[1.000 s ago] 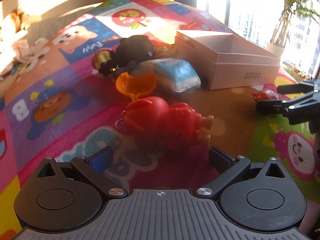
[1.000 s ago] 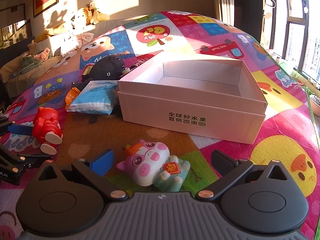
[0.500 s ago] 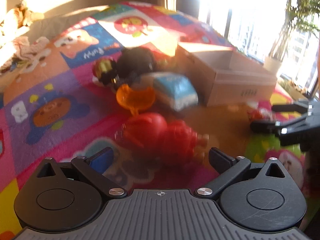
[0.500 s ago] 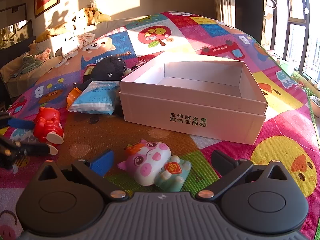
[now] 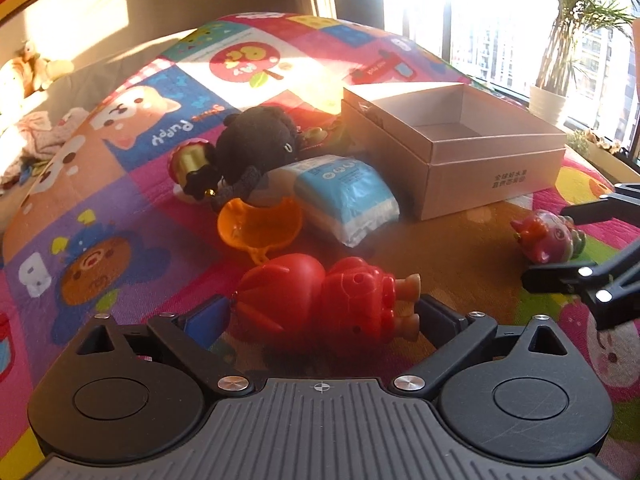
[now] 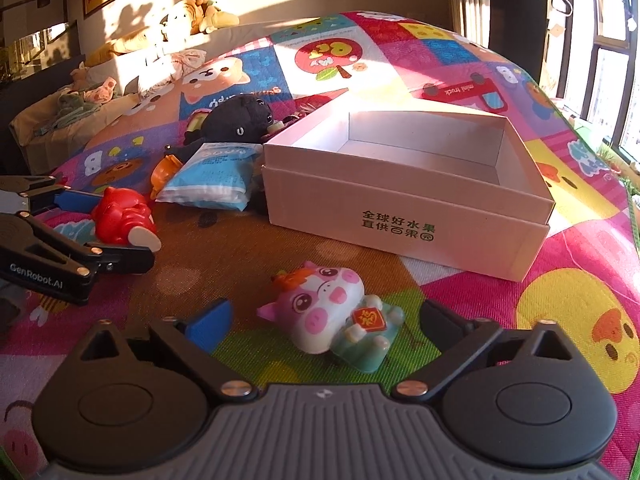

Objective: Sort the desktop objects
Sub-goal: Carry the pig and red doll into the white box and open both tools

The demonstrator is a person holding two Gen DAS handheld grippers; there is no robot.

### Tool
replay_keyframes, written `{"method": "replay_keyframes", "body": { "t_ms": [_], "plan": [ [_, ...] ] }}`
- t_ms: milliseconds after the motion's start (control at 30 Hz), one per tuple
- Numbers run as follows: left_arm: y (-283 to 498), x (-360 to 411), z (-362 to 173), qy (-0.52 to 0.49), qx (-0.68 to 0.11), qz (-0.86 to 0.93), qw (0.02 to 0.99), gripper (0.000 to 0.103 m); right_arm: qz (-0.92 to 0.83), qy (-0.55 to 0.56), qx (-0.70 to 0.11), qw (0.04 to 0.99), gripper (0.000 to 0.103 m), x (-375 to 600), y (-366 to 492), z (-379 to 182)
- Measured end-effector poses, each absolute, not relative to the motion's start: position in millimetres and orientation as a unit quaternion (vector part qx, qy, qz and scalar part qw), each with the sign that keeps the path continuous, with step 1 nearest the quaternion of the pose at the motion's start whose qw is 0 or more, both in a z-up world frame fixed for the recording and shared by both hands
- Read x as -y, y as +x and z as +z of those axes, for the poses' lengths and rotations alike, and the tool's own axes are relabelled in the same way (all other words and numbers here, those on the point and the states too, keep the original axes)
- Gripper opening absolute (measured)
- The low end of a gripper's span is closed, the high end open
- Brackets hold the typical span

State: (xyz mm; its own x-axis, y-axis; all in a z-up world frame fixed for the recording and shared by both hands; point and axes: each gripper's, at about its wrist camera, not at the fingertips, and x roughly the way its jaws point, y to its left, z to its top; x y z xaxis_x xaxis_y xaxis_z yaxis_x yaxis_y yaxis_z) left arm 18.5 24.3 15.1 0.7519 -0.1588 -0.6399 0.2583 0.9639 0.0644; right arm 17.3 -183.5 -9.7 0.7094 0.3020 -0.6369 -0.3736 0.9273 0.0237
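Both claws apart, just closing. Red toy (image 5: 332, 300) lying crosswise between left claw (image 5: 324, 320) fingers, at 12 o'clock; pig toy (image 6: 332, 312) likewise inside right claw (image 6: 326, 320), box (image 6: 408, 216) beyond.

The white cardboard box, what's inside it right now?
Nothing visible: the white cardboard box shows only its bare white floor and inner walls. The strip of floor just behind its near wall is hidden in both views, so something flat there cannot be ruled out.

Ahead of the left gripper (image 5: 324, 320) the way is blocked by the red figure (image 5: 332, 300); bare mat (image 6: 240, 256) is left between both grippers, up to the box (image 6: 404, 216).
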Motion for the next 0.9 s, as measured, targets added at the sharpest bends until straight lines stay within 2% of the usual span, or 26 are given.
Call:
{"method": "replay_keyframes", "body": {
  "t_ms": [33, 100, 200, 367, 500, 667, 833, 900],
  "plan": [
    [14.7, -23.9, 15.5, 0.076, -0.331, -0.110, 0.934, 0.098, 0.183, -0.056, -0.337, 0.922, 0.082, 182.9, 17.0, -9.3],
    [5.8, -22.0, 17.9, 0.079, -0.327, -0.112, 0.935, 0.095, 0.181, -0.061, -0.342, 0.920, 0.074, 182.0, 16.2, -8.4],
    [-9.4, -16.7, 21.8, 0.076, -0.327, -0.131, 0.933, 0.095, 0.190, -0.084, -0.338, 0.918, 0.071, 180.8, 6.5, -3.6],
    [-33.3, -3.6, 37.5, 0.094, -0.307, -0.152, 0.935, 0.095, 0.236, -0.132, -0.321, 0.908, 0.069, 189.3, -24.1, 22.4],
    [-38.3, 10.7, 81.4, 0.100, -0.239, -0.169, 0.951, 0.095, 0.215, -0.131, -0.241, 0.937, 0.069, 219.3, -42.1, 81.5],
    [-7.4, 54.9, 122.8, 0.143, -0.144, -0.204, 0.958, 0.095, 0.167, -0.137, -0.139, 0.966, 0.070, 249.2, -54.4, 138.1],
    [59.6, 107.9, 114.3, 0.181, -0.100, -0.258, 0.944, 0.097, 0.139, -0.120, -0.142, 0.973, 0.070, 268.4, -36.4, 143.1],
    [90.3, 123.5, 99.1, 0.197, -0.128, -0.272, 0.933, 0.098, 0.128, -0.109, -0.164, 0.972, 0.070, 274.7, -24.7, 135.0]
  ]
}}
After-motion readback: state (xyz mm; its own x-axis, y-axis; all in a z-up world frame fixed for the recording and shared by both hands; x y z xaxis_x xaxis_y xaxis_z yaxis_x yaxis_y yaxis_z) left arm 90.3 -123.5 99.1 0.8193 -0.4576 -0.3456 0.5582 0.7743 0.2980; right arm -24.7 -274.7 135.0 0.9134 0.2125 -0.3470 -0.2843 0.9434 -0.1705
